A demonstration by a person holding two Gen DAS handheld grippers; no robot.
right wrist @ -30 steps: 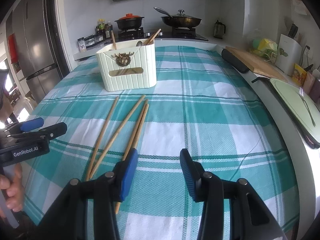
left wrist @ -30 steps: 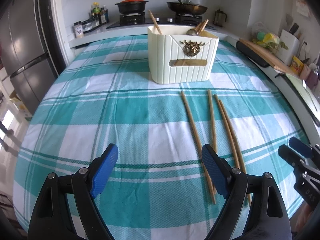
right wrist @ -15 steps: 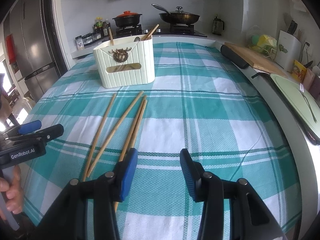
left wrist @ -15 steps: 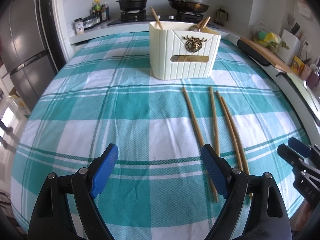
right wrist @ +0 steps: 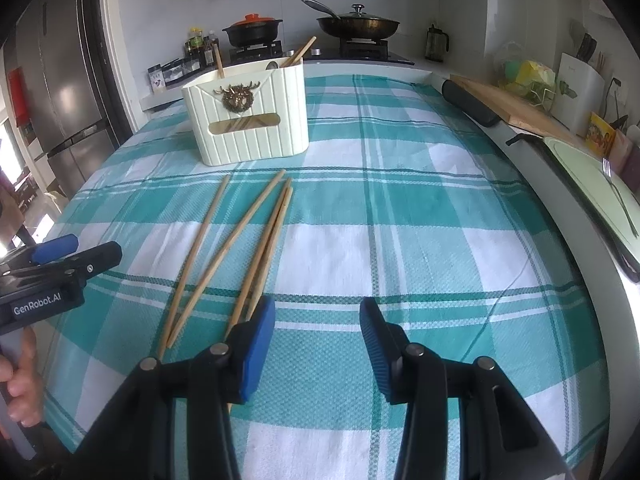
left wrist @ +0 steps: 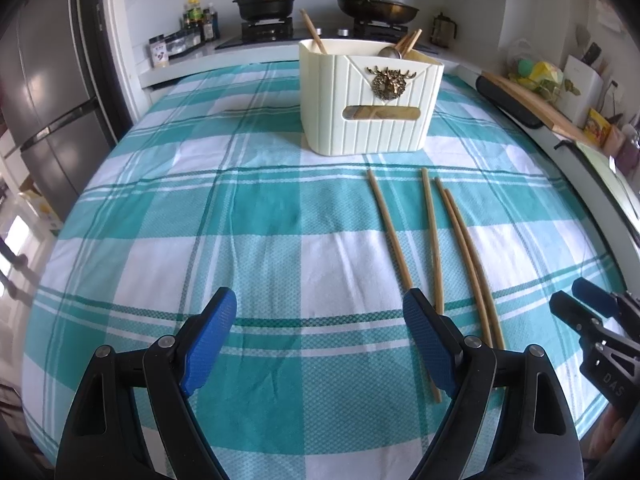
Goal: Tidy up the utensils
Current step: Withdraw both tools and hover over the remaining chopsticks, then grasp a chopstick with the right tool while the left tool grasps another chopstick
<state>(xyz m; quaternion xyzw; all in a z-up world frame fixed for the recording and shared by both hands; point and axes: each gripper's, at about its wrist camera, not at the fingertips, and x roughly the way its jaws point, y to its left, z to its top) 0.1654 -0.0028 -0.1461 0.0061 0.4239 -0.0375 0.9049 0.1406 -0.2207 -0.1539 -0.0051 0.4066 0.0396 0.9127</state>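
Observation:
Several wooden chopsticks [left wrist: 432,232] lie loose on the teal checked tablecloth [left wrist: 240,200], fanned out in front of a cream utensil holder [left wrist: 372,108]. The holder has chopsticks and a spoon standing in it. My left gripper [left wrist: 319,305] hovers open over the cloth, its right finger above the near ends of the sticks. In the right wrist view the chopsticks [right wrist: 239,236] run from the holder [right wrist: 248,120] toward my right gripper [right wrist: 318,312]. That gripper stands partly open and empty, with its left finger over the sticks' near ends. Each gripper also shows at the edge of the other's view: the right gripper [left wrist: 588,312] and the left gripper [right wrist: 60,256].
A stove with a black pot [right wrist: 252,32] and a pan [right wrist: 356,26] is behind the table, with spice jars [left wrist: 180,40] beside it. A fridge [left wrist: 40,100] stands to the left. A cutting board [right wrist: 516,108] and a pale tray with a fork [right wrist: 600,184] line the right counter. A hand [right wrist: 18,380] holds the left gripper's handle.

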